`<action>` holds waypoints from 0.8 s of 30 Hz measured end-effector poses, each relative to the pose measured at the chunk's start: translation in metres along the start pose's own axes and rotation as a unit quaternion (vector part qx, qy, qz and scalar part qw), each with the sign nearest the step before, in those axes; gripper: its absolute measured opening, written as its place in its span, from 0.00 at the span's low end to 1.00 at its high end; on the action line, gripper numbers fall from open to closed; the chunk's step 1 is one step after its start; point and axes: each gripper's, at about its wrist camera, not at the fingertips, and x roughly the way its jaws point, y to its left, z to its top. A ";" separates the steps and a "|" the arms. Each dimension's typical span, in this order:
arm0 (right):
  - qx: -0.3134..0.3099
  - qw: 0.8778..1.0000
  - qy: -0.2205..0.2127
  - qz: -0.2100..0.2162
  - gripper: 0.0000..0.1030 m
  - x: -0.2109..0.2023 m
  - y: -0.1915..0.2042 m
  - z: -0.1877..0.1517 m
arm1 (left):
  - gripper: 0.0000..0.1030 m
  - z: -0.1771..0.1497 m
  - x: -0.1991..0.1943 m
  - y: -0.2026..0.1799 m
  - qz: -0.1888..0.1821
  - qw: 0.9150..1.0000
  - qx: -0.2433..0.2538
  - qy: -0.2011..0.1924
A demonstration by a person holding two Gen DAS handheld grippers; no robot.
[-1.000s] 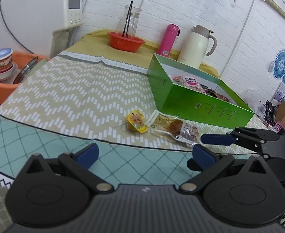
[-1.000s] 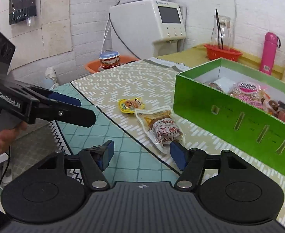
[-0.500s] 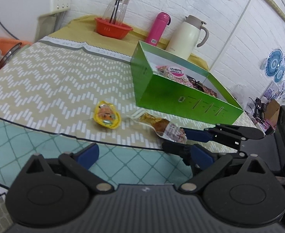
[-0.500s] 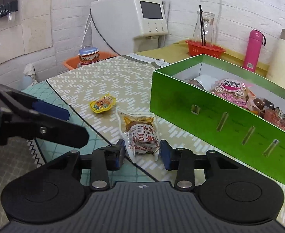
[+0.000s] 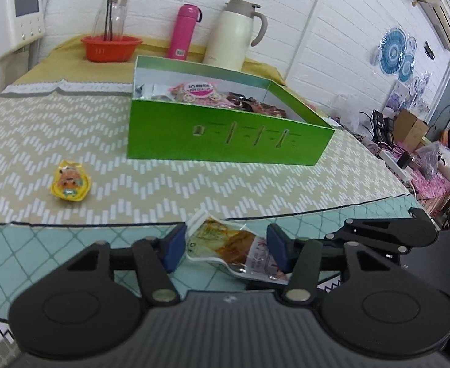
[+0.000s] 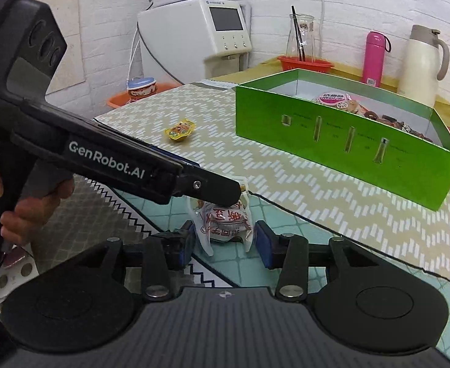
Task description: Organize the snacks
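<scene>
Two claws sit around the same snack packet [image 5: 234,250] right now, so settle which one takes it before you squeeze. Your left claw [image 5: 225,247] is open, its blue pads either side of the packet's upper, yellow end with a gap on both sides. Your right claw [image 6: 225,239] is open too, bracketing the lower, red-printed end [image 6: 225,220] closely; whether its pads already touch the wrapper I cannot tell.

To do this step well, close only one claw, and close it across the firm bulge of the food, not the thin sealed edge, which would likely slip or crumple. Keep the fingers low and level so both pads meet the packet together, and draw the other claw clear first so the two do not knock, since the left one reaches right over the packet in the right wrist view.

The packet lies on the teal checked part of the surface [image 5: 71,245], near its front edge, well short of the green box [image 5: 225,141], which stands further back on the beige zigzag cloth and already holds several snacks. A small yellow snack [image 5: 70,184] lies apart to the left, near the box's left end, untouched by either claw
</scene>
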 end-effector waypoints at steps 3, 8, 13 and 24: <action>0.008 1.000 -0.002 -0.006 0.75 -0.004 -0.003 -0.004 | 0.20 0.001 -0.002 -0.009 0.018 0.999 0.026 0.000; 0.020 1.000 -0.008 -0.005 0.76 -0.010 -0.010 -0.009 | 0.20 -0.002 0.009 0.003 0.024 0.999 -0.006 0.029; 0.017 1.000 -0.011 -0.008 0.76 -0.016 -0.010 -0.014 | 0.21 -0.003 0.006 0.006 0.019 0.999 -0.017 0.036; 0.010 1.000 -0.018 -0.019 0.75 -0.019 -0.011 -0.019 | 0.07 -0.002 0.000 0.002 -0.045 0.996 -0.064 0.039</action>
